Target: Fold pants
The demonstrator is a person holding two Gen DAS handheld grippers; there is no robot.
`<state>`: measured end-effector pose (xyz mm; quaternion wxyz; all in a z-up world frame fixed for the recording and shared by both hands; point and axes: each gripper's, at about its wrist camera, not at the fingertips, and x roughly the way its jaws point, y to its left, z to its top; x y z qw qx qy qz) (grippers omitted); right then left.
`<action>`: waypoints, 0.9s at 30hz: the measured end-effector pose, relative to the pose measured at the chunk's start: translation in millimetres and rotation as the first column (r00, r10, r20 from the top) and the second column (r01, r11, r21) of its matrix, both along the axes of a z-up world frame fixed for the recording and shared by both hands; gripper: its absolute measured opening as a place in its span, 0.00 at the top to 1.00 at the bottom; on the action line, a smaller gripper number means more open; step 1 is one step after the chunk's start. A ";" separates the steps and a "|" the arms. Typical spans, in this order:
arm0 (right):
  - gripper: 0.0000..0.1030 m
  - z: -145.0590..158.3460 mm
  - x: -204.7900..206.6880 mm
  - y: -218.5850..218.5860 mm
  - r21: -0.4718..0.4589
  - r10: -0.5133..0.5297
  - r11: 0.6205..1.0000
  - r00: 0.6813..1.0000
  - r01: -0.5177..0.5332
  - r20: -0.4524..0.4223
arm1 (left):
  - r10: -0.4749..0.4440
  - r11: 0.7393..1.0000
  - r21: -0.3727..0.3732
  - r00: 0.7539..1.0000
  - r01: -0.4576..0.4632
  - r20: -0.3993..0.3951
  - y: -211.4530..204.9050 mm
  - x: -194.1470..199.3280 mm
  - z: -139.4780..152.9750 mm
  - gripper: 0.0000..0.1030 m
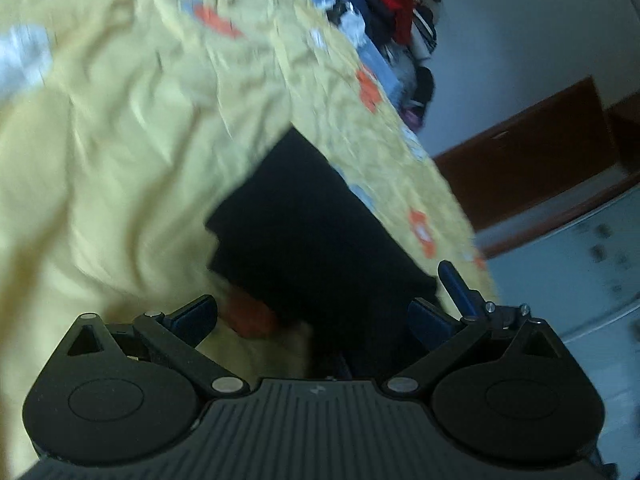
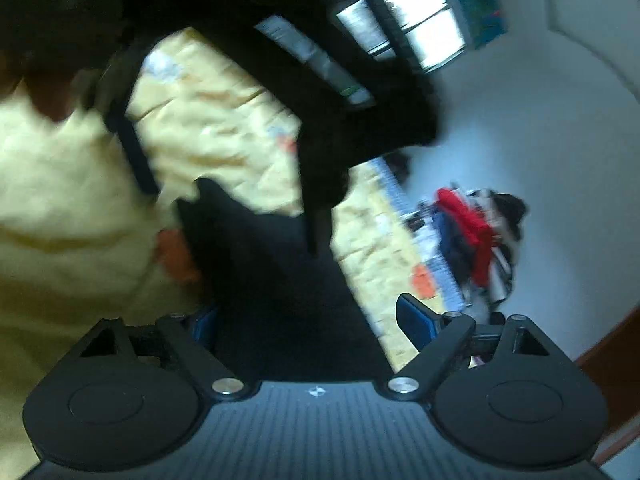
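The black pants lie as a folded dark slab on the yellow bedsheet, right in front of my left gripper, whose blue pads stand wide apart and hold nothing. In the right wrist view the pants lie between the spread pads of my right gripper, which is open too. The other gripper and arm cross the upper part of that view as a dark blurred shape. Both views are motion-blurred.
The yellow sheet has orange and blue patches. A heap of red, black and striped clothes lies at the far bed edge, also in the right wrist view. A brown wooden board, white wall and window lie beyond.
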<state>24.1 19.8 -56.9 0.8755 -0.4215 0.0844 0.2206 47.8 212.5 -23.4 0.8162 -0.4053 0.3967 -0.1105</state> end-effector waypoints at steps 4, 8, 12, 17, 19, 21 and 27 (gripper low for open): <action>0.13 15.8 7.5 -14.5 0.110 -0.027 0.993 0.999 0.029 -0.023 | -0.040 0.985 -0.169 0.999 0.037 -0.016 -6.3 16.2 -18.0 0.01; 0.13 22.2 11.4 -20.7 0.155 -0.024 0.987 0.996 0.037 -0.089 | 0.014 0.978 -0.206 1.000 -0.013 0.004 -13.6 37.3 -25.9 0.01; 0.13 34.3 6.9 -38.2 0.242 0.068 0.970 0.970 -0.011 -0.232 | 0.059 0.981 -0.189 0.998 -0.053 0.027 -17.9 52.0 -24.6 0.06; 0.14 66.1 26.1 -88.2 0.518 0.150 0.853 0.919 0.066 -0.364 | 0.058 0.987 -0.150 0.998 -0.057 0.004 -14.9 58.6 -31.2 0.54; 0.14 69.2 50.6 -101.0 0.546 0.078 0.816 0.901 0.188 -0.427 | 0.068 0.989 -0.128 0.998 -0.068 -0.002 -13.7 56.1 -37.0 0.73; 0.14 56.9 75.0 -95.2 0.438 -0.019 0.862 0.880 0.256 -0.475 | 0.075 0.992 -0.105 0.997 -0.074 0.002 -11.5 52.7 -37.7 0.82; 0.14 31.8 96.8 -71.7 0.417 0.015 0.864 0.814 0.281 -0.580 | 0.054 0.980 0.182 0.988 -0.080 0.144 -45.5 37.6 -4.1 0.86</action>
